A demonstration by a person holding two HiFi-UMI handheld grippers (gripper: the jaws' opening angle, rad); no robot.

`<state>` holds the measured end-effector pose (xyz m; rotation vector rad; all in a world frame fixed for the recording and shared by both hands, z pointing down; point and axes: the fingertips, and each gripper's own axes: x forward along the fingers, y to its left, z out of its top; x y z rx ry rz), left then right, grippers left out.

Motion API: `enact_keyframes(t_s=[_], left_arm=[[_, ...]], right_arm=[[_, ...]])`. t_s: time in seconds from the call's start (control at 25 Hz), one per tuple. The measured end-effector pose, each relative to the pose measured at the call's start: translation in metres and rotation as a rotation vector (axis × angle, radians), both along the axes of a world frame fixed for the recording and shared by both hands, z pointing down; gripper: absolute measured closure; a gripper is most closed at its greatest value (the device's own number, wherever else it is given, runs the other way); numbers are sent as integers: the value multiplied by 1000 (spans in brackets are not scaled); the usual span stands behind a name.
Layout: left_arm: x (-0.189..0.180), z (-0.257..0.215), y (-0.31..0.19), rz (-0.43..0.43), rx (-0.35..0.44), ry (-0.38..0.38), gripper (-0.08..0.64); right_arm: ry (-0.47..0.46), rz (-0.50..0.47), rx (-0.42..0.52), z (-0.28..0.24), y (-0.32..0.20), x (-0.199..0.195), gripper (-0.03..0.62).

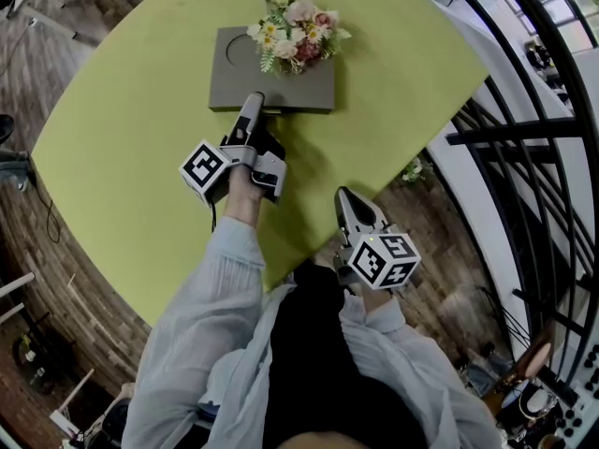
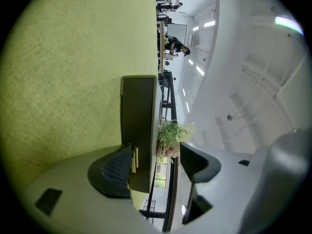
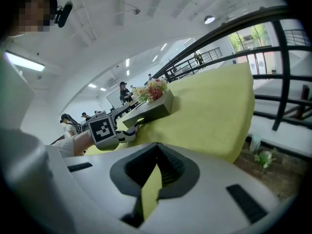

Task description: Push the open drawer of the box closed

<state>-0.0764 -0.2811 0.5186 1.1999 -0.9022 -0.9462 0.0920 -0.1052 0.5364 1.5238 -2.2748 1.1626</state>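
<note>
A flat grey box lies on the green table with a bunch of flowers on its lid. My left gripper is at the box's near face, turned on its side. In the left gripper view it stands open; the table-side pad lies against the drawer front beside a small yellow tab, and the other pad sits above the lid. The drawer front looks about flush with the box. My right gripper is shut and empty at the table's near edge.
A black metal railing curves along the table's right side, with a wooden floor below. The person's sleeves and dark clothing fill the bottom of the head view. Other people sit at desks far behind the box in the right gripper view.
</note>
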Motion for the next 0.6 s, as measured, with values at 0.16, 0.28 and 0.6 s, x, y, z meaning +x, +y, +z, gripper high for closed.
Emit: enact_keyframes(t_s=[0.16,0.28,0.6], left_arm=[[-3,3,0,-20,-27,5,225],[-7,11,3,-25,-52,-25,215],[-6,14,13,-1,-71,-61,215]], right_arm=[[-1,2,4,-1,2,1,586],[-2,5,7,-2,3,3,586],[-3,4,20,-7,3,5,586]])
